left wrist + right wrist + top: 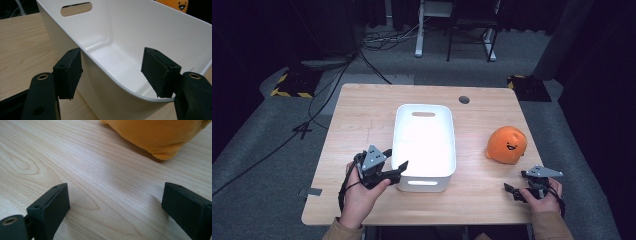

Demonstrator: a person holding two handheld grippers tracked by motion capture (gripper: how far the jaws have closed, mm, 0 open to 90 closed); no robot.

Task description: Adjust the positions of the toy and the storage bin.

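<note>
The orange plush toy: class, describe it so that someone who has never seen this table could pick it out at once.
Start at the wooden table and find the white bin at its middle. To the bin's right, ahead of the right gripper, sits the orange plush toy. It is the one soft, rounded, bright orange thing there, with a small smiling face.

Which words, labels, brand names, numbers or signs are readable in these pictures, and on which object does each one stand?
None: no readable text on anything.
White plastic bin: plain, no label.
Orange plush toy: a drawn smiling face, no letters.
Left gripper and right gripper: no readable markings.
Yellow-black hazard stripes on the floor: a warning pattern, without words.
</note>
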